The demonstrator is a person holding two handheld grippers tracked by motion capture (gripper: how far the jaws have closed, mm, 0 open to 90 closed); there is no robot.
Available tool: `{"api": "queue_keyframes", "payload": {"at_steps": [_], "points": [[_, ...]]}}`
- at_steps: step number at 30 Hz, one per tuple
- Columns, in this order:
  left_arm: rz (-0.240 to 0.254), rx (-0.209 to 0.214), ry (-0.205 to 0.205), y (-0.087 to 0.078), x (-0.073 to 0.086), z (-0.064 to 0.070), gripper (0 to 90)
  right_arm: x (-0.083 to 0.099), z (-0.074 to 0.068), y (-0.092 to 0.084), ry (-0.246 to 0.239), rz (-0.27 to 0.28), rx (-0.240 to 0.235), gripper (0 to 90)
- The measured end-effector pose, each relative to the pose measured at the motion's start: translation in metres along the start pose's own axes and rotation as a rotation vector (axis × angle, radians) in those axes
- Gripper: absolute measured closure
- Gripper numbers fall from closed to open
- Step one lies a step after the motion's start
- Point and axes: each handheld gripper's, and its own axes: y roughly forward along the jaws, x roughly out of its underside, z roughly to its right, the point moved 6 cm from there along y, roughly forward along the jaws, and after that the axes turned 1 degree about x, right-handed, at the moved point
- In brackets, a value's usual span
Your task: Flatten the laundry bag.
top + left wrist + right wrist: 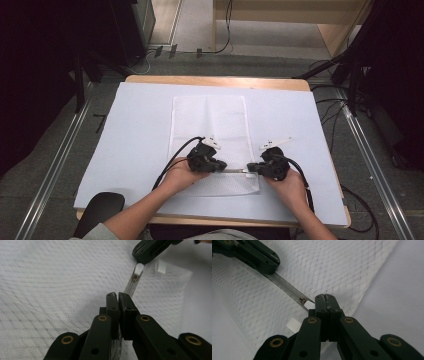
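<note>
Both of my tools grip the mesh laundry bag [210, 125] at its near edge on the tabletop [140, 125]: left hand-held gripper [222, 165] clamped on the zipper tape, right hand-held gripper [251, 168] pinching the pull tab [309, 305]. Next, I judge, comes sliding the pull along.

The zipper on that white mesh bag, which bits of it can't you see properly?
- High view: zipper too small; slider cannot be made out.
- Left gripper view: the left gripper hides the zipper's near end.
- Right gripper view: the right gripper covers most of the pull tab.
</note>
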Motion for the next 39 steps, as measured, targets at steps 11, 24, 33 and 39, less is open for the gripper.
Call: {"api": "queue_keyframes", "payload": {"at_steps": [11, 24, 33, 39], "points": [[0.007, 0.000, 0.002, 0.002, 0.001, -0.001, 88.3, 0.000, -0.003, 0.000, 0.016, -0.008, -0.035, 90.0], [0.017, 0.014, -0.001, 0.002, 0.002, -0.003, 88.7, 0.003, -0.005, 0.001, 0.015, -0.024, -0.032, 90.0], [0.019, 0.013, 0.006, 0.002, 0.002, -0.003, 89.1, -0.002, -0.011, 0.005, -0.005, -0.005, -0.088, 90.0], [0.022, 0.014, 0.001, 0.002, 0.002, -0.003, 89.2, -0.010, -0.004, 0.003, -0.001, 0.037, -0.056, 90.0]]}}
